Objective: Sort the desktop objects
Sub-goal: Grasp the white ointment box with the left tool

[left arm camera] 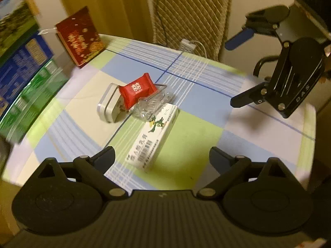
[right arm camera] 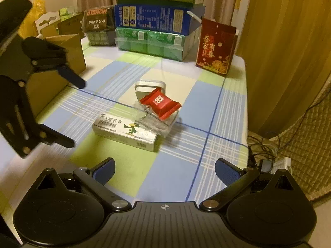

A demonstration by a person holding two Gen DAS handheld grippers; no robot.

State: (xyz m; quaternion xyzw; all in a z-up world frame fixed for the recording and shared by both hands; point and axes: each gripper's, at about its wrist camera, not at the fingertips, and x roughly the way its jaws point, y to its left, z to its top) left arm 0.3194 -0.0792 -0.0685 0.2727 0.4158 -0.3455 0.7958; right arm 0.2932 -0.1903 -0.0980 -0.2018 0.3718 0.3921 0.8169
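Observation:
A red candy packet [left arm camera: 137,92] [right arm camera: 160,103] lies on a clear plastic binder clip [left arm camera: 153,103] [right arm camera: 157,122], leaning against a white charger block [left arm camera: 108,105] [right arm camera: 150,86]. A white ointment box [left arm camera: 154,137] [right arm camera: 125,131] lies next to them on the checked tablecloth. My left gripper [left arm camera: 162,158] is open and empty, just short of the ointment box; it also shows in the right wrist view [right arm camera: 77,113]. My right gripper [right arm camera: 165,171] is open and empty, hovering short of the box; it shows at the right of the left wrist view [left arm camera: 238,70].
A dark red gift box [left arm camera: 80,37] [right arm camera: 216,47] stands at the table's far side. Stacked milk cartons [left arm camera: 22,66] [right arm camera: 157,22] line that edge. A cardboard box [right arm camera: 62,62] stands beside them. A power strip with cables [right arm camera: 275,163] lies on the floor past the table edge [right arm camera: 246,124].

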